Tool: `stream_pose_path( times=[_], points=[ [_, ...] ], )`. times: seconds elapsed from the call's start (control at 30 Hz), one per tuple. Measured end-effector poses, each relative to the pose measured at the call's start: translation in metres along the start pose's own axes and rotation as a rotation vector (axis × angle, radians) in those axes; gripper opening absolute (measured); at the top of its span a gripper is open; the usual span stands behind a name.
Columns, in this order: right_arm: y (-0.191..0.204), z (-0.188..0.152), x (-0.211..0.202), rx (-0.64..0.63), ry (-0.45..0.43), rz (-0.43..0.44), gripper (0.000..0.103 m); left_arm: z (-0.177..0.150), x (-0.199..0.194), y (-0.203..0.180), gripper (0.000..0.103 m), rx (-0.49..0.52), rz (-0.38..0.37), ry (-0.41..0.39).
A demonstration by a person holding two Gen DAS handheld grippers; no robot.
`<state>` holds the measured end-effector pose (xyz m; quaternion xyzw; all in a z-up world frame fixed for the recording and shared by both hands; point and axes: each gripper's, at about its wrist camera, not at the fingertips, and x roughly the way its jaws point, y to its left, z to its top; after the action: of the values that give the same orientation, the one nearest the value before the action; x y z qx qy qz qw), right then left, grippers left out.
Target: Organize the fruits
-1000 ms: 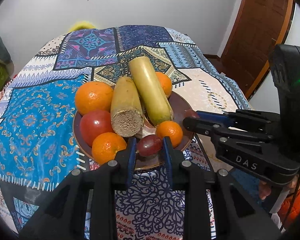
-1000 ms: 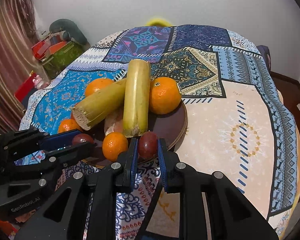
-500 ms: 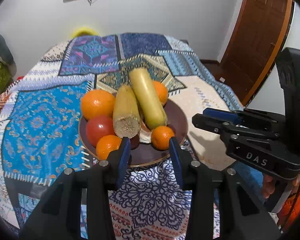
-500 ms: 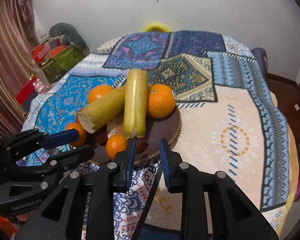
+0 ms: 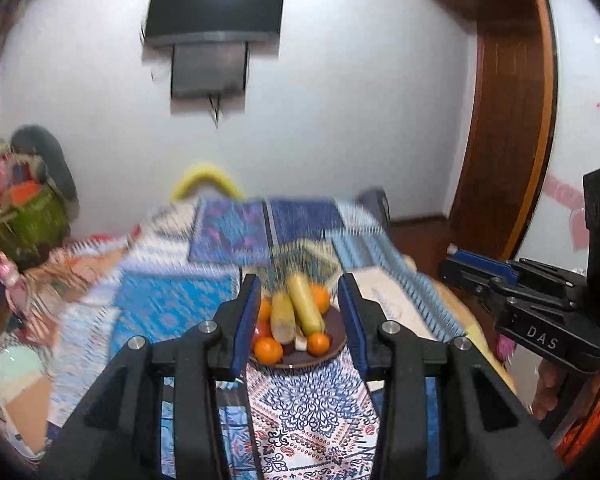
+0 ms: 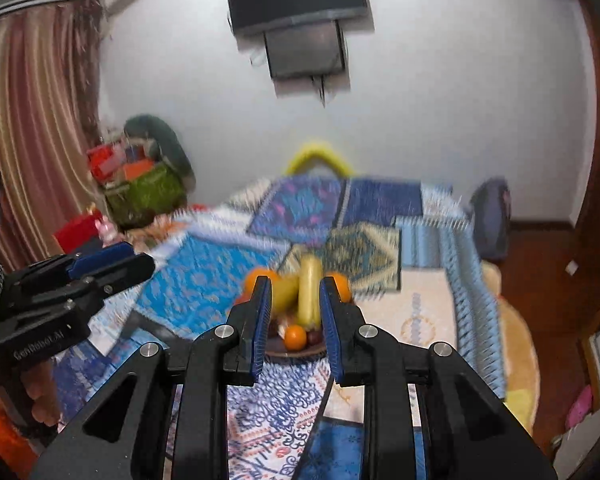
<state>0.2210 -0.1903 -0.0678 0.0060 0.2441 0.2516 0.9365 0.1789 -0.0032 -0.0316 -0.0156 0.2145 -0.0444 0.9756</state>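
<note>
A brown plate [image 5: 334,344] sits on the patchwork cloth, holding several oranges [image 5: 268,350], a red fruit [image 5: 262,330], two long yellow-green stalks [image 5: 306,308] and dark grapes [image 5: 288,347]. My left gripper [image 5: 299,300] is raised well back from the plate, open, with nothing between its blue pads. The right wrist view shows the same plate [image 6: 276,351], an orange [image 6: 295,337], a grape [image 6: 314,336] and a stalk [image 6: 309,296]. My right gripper [image 6: 295,296] is also raised and held back, its jaws slightly apart and empty. Each gripper appears at the edge of the other's view.
The patterned cloth [image 5: 180,304] covers a round table with a yellow chair back [image 5: 206,180] behind it. A green basket [image 6: 144,196] of clutter stands at the left and a wooden door [image 5: 508,140] at the right. A dark screen [image 5: 214,8] hangs on the wall.
Both grippers were shut on a grape at the plate's near edge, then let go. They have since drawn back and upward, so the plate now looks small and far.
</note>
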Motion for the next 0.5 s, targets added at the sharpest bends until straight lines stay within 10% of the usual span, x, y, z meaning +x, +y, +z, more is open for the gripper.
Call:
stream_pose_path(
  times=[0.23, 0.5],
  points=[
    [0.037, 0.015, -0.084, -0.041, -0.175, 0.000, 0.024, 0.016, -0.097, -0.012, 0.054, 0.041, 0.023, -0.184],
    [0.068, 0.013, -0.141, -0.060, -0.325, -0.039, 0.058, 0.018, -0.163, -0.017, 0.088, 0.058, 0.041, -0.323]
  ],
)
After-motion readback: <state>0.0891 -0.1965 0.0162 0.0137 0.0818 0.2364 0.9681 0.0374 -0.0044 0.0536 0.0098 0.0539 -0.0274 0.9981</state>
